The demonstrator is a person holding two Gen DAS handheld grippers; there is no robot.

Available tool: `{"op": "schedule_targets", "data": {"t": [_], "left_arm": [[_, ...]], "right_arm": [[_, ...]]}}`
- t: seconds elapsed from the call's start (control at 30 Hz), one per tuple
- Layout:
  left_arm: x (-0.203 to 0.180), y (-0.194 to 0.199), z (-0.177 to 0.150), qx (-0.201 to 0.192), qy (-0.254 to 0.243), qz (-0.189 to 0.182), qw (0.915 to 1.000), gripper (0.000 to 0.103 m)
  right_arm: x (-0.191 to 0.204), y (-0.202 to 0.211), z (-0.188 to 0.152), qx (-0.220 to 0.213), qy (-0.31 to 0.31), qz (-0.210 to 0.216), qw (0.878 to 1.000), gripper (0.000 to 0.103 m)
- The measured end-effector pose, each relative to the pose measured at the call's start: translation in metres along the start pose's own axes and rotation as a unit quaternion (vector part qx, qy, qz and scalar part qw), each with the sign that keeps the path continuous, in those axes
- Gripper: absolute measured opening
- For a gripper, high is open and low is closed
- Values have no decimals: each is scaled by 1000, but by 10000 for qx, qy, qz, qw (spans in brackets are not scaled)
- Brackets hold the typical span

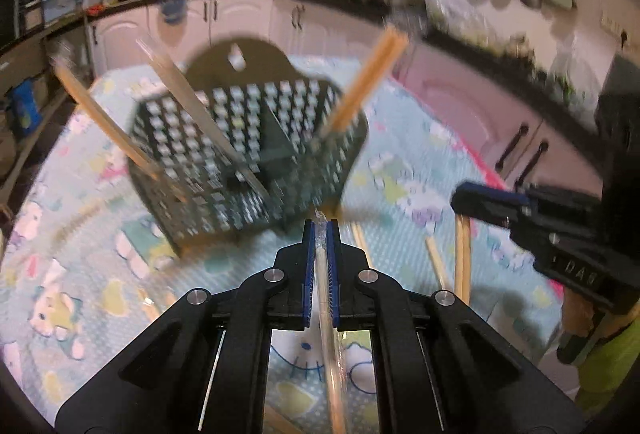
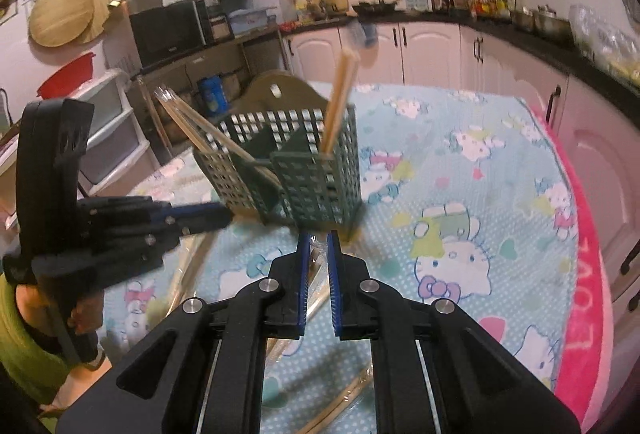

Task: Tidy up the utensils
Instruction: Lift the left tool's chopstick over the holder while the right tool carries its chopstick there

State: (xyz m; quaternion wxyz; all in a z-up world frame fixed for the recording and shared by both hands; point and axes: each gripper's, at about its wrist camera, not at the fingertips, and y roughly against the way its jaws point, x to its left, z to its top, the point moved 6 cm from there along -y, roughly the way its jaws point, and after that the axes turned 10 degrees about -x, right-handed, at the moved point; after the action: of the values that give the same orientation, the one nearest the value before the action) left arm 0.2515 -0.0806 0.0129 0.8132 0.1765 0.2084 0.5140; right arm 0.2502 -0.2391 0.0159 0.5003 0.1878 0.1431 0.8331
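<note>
A dark green perforated utensil caddy (image 1: 248, 154) (image 2: 316, 174) stands on the cat-print tablecloth, with wooden chopsticks (image 1: 368, 82) (image 2: 340, 102) leaning out of its compartments. My left gripper (image 1: 321, 224) is shut on a plastic-wrapped pair of chopsticks (image 1: 326, 298) that runs back between its blue pads, held just in front of the caddy. My right gripper (image 2: 319, 236) is shut on another wrapped pair (image 2: 314, 266), which hangs below its fingers in the left wrist view (image 1: 463, 254). Each gripper shows in the other's view: right gripper (image 1: 460, 199), left gripper (image 2: 224, 213).
Several loose wrapped chopsticks (image 2: 344, 402) (image 1: 436, 262) lie on the tablecloth (image 2: 460, 162) near me. A pink towel (image 2: 584, 294) lines the table's right edge. Kitchen cabinets (image 2: 432, 50) and a cluttered counter ring the table. A green sleeve (image 2: 16, 334) shows at the left.
</note>
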Motion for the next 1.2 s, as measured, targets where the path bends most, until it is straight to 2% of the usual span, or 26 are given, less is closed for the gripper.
{"op": "schedule_targets", "data": {"t": [0.23,0.53,0.87,1.2], "left_arm": [[16,38,44,-678,226,81,9974,1],[23,76,93,-1306,268,88,9910,1],[19,98,142,-1843,235,58,9826,0],[23,107,189,-2382,246,232,9706,0]], "right_arm": [[17,20,29,-366,186,71,9991,8],[29,36,67,-848,323,99,9958,8],[38,45,120,-1360,466,30,9896,7],[45,39,166,-1686,531,-29,9842,7]]}}
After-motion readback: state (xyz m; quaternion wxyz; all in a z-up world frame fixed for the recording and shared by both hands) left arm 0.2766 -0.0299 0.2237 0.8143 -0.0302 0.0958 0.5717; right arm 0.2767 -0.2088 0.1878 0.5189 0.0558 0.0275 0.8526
